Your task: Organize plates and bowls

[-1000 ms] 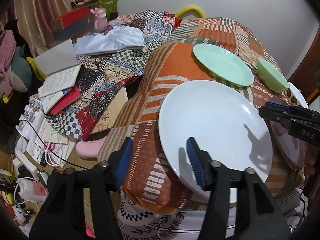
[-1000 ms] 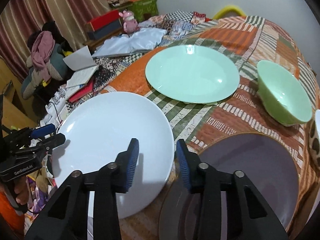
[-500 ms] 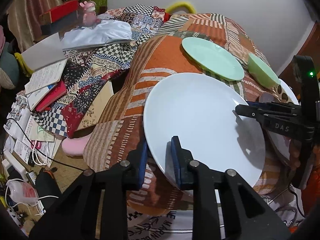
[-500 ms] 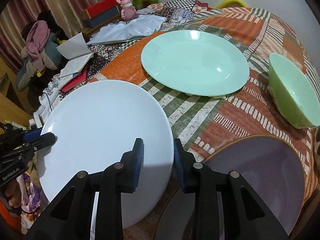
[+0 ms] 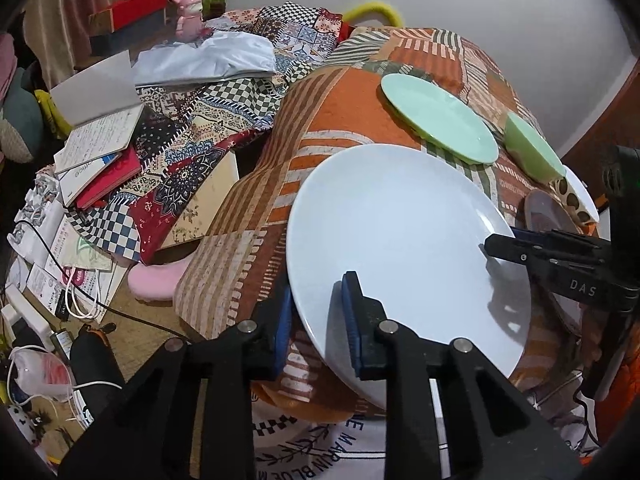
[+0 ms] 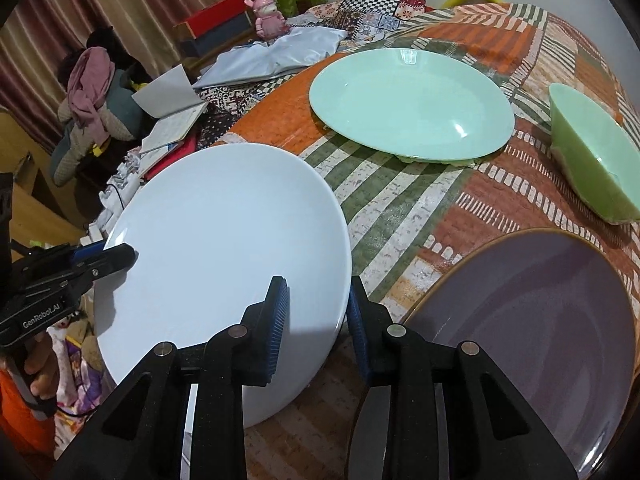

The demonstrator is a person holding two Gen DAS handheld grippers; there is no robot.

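A: Which step is this?

B: I judge it the pick-up of the white plate (image 5: 400,248). The left gripper (image 5: 314,316) has its blue pads either side of the plate's near-left rim, one under and one over, clenched on it as far as I can tell. The right gripper (image 6: 316,320) straddles the opposite rim, its pads (image 6: 276,320) close to the edge, though I cannot tell whether they truly pinch it.

A: Where does the plate sit?

B: At the near-left edge of the table, partly overhanging the patchwork tablecloth (image 6: 400,208). The mint green plate (image 6: 412,104) lies farther back, apart from it. The green bowl (image 6: 596,160) is at the far right, and the dark purple plate (image 6: 532,328) is near right, just beside the white one.

A: What does the next move call for?

B: Probably a level lift with both hands together, then carrying it over another plate to stack. The glaze looks slick, so a tilt could let it slip.

A: And the room?

B: Cluttered. Left of the table lies a checked quilt (image 5: 192,152) with an open notebook (image 5: 100,136), a grey bag (image 5: 204,60) and a pink toy figure (image 6: 269,16); cables (image 5: 72,280) and papers crowd the floor, against a plain white wall (image 5: 500,8)
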